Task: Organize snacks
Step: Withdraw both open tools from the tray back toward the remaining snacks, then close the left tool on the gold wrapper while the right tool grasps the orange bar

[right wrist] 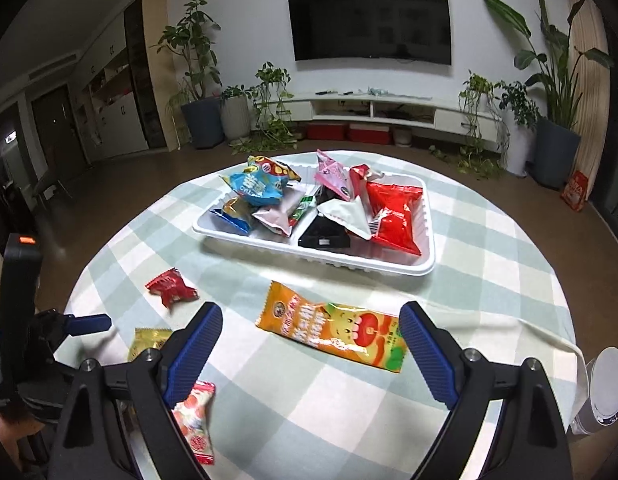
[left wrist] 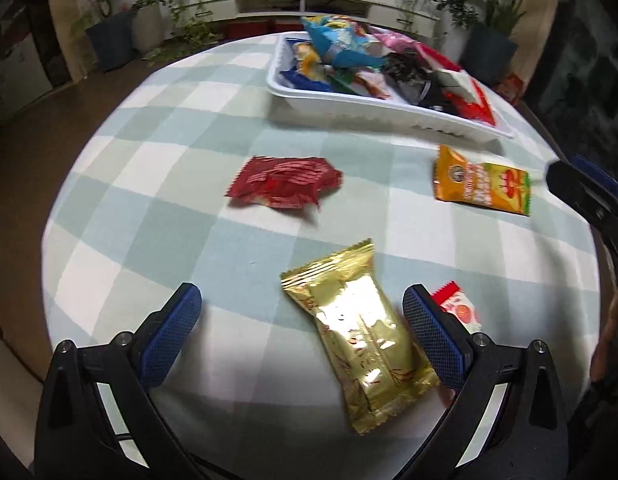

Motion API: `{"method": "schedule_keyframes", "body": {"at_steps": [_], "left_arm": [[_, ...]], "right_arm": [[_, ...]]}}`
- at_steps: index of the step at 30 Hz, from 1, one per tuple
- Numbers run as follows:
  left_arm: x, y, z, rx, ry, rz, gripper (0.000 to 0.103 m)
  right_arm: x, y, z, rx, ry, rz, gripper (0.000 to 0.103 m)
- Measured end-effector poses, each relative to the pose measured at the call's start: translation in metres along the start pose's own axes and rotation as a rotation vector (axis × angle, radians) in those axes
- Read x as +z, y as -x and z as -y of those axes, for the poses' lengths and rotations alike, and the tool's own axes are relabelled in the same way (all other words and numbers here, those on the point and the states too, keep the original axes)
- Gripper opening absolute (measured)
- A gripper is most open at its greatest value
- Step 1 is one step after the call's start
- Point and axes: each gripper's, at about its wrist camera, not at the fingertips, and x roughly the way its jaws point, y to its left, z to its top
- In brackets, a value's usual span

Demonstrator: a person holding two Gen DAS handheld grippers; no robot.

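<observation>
Fingers spread wide on both grippers, nothing clamped. Left gripper (left wrist: 302, 322) low in its frame, straddling the gold packet (left wrist: 359, 334), which lies slanted on the checked tablecloth (left wrist: 149, 216) closer to the right-hand pad. Right gripper (right wrist: 311, 344) likewise bracketing the orange packet (right wrist: 333, 326) at lower centre. White tray (right wrist: 427, 266) at upper centre, already heaped with snacks. Red wrapper (left wrist: 285, 182) and small red-and-white candy (right wrist: 195, 412) loose on the cloth. Best approach, probably: centre each packet between the pads, turn to pinch across the narrow width, lower until nearly on the cloth, then close gently to avoid snagging fabric.
</observation>
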Motion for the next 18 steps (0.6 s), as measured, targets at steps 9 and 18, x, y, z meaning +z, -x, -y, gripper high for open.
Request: {"method": "schedule_keyframes", "body": {"at_steps": [9, 18], "left_arm": [[-0.003, -0.002, -0.017, 0.014, 0.017, -0.022, 0.102], [-0.006, -0.004, -0.030, -0.035, -0.019, -0.023, 0.092]], "right_arm": [[-0.016, -0.008, 0.000, -0.046, 0.078, -0.034, 0.091], [-0.011, -0.003, -0.004, 0.080, 0.157, -0.069, 0.091]]}}
